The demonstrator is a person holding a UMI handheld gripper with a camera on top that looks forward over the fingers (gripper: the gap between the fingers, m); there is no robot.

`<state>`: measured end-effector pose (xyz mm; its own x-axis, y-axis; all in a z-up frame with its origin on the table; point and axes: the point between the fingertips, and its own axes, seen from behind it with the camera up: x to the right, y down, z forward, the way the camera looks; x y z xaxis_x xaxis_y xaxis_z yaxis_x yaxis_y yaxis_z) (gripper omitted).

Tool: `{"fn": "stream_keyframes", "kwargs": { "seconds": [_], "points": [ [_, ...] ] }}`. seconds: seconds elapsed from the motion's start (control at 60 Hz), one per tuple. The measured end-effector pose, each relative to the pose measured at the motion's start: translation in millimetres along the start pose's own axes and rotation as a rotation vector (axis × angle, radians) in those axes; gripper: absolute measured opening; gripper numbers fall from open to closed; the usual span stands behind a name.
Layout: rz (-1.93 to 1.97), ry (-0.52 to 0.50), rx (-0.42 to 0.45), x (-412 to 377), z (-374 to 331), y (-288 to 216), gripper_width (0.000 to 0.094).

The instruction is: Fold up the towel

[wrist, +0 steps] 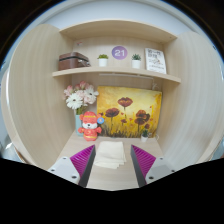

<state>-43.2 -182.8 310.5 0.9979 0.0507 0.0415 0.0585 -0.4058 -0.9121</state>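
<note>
Gripper fingers spread wide, magenta pads facing inward, nothing clamped. Between them, a pale folded towel lies flat on the light wooden desk. Beyond stand a red figurine, white flowers and a poppy painting. Overhead, curved shelves hold a brown box, potted plants and a round purple sign.

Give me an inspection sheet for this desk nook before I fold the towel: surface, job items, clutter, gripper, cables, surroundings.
Surface: light wooden desk, inside an alcove.
Job's things: pale folded towel lying between the fingers, resting on the desk.
Clutter: red figurine, white flowers, flower painting at the back.
Gripper: gripper open, magenta pads either side of the towel.
Cables: nothing seen.
Surroundings: shelf with brown box, two small potted plants, purple round sign, framed picture.
</note>
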Motion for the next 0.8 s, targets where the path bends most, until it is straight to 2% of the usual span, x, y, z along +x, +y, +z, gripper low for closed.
{"fn": "stream_keyframes", "kwargs": {
  "seconds": [0.333,0.8],
  "points": [
    [-0.022,0.013,-0.026,1,-49,29,0.0695],
    [-0.015,0.015,-0.047,3,-67,47,0.0696]
  ]
}}
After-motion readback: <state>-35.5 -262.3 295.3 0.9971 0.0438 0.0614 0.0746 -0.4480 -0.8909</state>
